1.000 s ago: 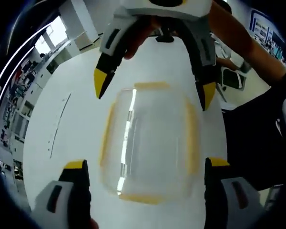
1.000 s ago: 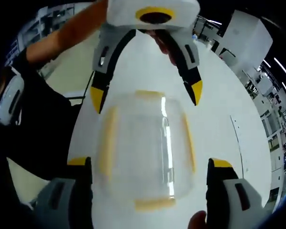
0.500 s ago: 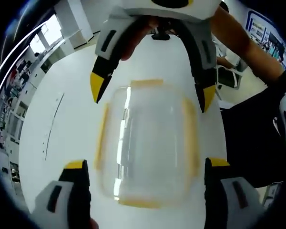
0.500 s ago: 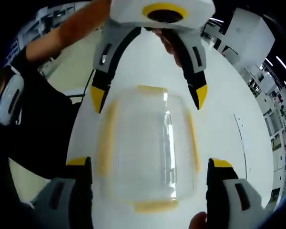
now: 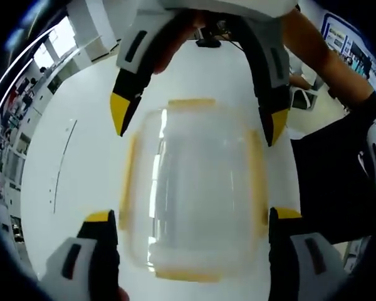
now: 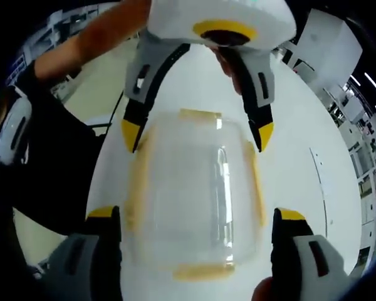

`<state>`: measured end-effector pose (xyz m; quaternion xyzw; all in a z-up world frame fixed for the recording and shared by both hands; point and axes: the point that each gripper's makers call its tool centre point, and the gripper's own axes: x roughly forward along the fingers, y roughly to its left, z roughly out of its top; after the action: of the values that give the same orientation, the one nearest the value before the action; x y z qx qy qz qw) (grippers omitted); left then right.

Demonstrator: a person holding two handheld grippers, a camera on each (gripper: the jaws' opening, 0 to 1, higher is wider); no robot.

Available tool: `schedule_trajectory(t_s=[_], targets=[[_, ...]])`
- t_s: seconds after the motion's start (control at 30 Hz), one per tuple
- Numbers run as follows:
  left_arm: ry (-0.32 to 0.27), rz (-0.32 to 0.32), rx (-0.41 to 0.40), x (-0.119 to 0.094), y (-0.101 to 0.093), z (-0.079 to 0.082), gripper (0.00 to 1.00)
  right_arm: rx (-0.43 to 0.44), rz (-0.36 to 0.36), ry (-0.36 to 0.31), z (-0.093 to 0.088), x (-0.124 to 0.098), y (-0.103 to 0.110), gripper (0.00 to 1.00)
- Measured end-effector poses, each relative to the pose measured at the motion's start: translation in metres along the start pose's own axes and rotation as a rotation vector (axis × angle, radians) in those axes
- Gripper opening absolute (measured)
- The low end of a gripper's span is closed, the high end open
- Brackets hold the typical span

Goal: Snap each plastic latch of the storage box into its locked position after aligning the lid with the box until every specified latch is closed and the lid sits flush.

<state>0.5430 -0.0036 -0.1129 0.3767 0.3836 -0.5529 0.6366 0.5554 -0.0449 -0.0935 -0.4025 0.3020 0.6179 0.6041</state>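
A clear plastic storage box (image 5: pixel 194 182) with its lid on lies on the white table (image 5: pixel 75 169). Yellow latches run along all its sides, such as the far latch (image 5: pixel 191 103) and the side latch (image 5: pixel 258 169). My left gripper (image 5: pixel 191 218) is open, its yellow-tipped jaws standing either side of the box's near end. My right gripper (image 5: pixel 198 122) faces it from the far end, also open astride the box. In the right gripper view the same box (image 6: pixel 194 194) lies between my right gripper (image 6: pixel 195 214) and the left gripper (image 6: pixel 197 135).
A person's bare forearm (image 5: pixel 319 50) and dark clothing (image 5: pixel 332 182) are at the table's side. A chair (image 5: pixel 304 100) stands beyond the table edge. Office shelving and windows lie far behind. Bare white tabletop (image 6: pixel 301 169) spreads on the other side of the box.
The box looks larger in both views and the opposite gripper's jaws sit closer over its end. Both grippers have drawn in toward the box, and both stay open.
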Motion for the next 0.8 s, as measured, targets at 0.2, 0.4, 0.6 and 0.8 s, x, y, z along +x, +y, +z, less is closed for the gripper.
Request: schedule_trajectory(t_s=[0.2, 0.4, 0.6, 0.8], targets=[[0.005, -0.023, 0.009, 0.001, -0.001, 0.001, 1.00, 0.006, 0.007, 0.010, -0.004, 0.003, -0.009, 1.00], [0.017, -0.044, 0.010, 0.006, -0.013, 0.001, 1.00, 0.011, 0.020, 0.005, -0.001, 0.004, -0.012, 1.00], [0.024, -0.051, 0.010, 0.007, -0.016, 0.001, 1.00, 0.009, 0.027, 0.016, -0.001, 0.005, -0.011, 1.00], [0.016, -0.066, 0.013, 0.005, -0.001, -0.001, 1.00, 0.021, 0.067, 0.039, -0.005, 0.016, -0.004, 1.00]])
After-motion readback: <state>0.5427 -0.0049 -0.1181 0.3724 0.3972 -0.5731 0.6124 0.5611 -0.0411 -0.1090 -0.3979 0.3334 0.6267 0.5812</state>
